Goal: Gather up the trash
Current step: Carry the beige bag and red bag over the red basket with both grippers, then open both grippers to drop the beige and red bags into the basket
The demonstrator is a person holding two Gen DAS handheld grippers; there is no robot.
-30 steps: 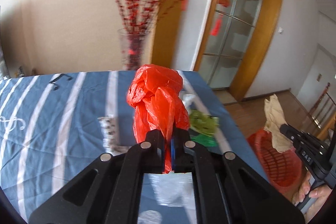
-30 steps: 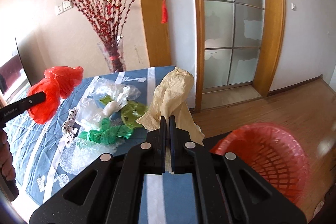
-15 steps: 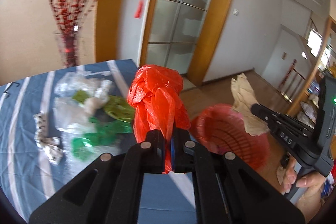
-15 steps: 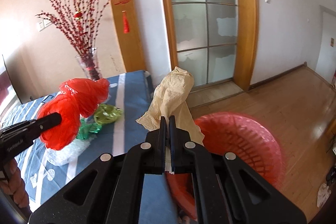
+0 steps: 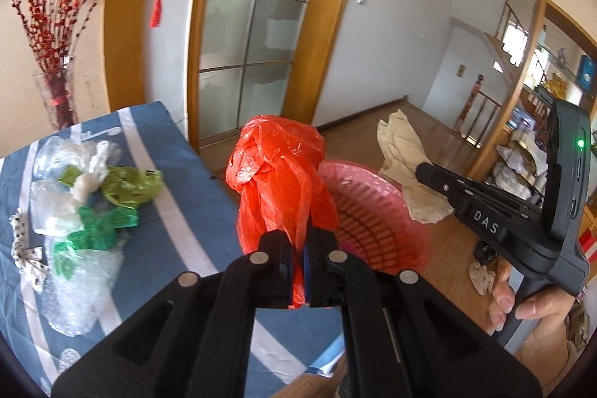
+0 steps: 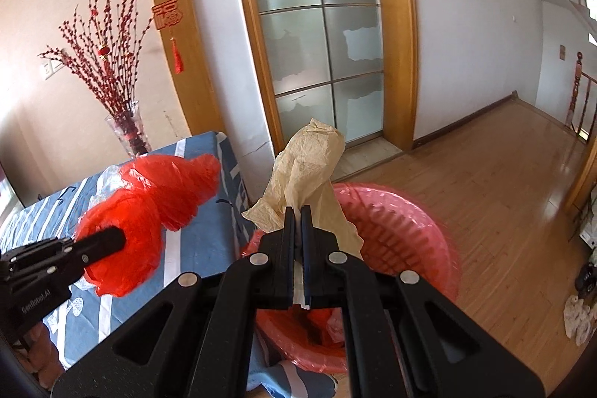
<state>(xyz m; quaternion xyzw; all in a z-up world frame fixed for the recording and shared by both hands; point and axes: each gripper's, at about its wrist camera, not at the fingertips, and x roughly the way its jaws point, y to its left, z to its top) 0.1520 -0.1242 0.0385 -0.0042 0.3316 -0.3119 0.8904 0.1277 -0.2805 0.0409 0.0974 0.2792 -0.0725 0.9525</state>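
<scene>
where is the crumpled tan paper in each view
Left wrist view: the crumpled tan paper sits right of centre, clamped in the right gripper, level with the pink basket's far side.
Right wrist view: it stands at centre, rising from between the shut fingers, with the pink basket behind and below it.
Shared landmark: the frosted glass door with its wooden frame, upper centre in both.

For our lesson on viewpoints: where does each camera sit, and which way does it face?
Left wrist: on the left gripper, facing the red bag, bin, table; right gripper and right hand show.
Right wrist: on the right gripper, facing the paper above the bin; left gripper shows.
Shared: bag, paper, bin, table, door.
</scene>
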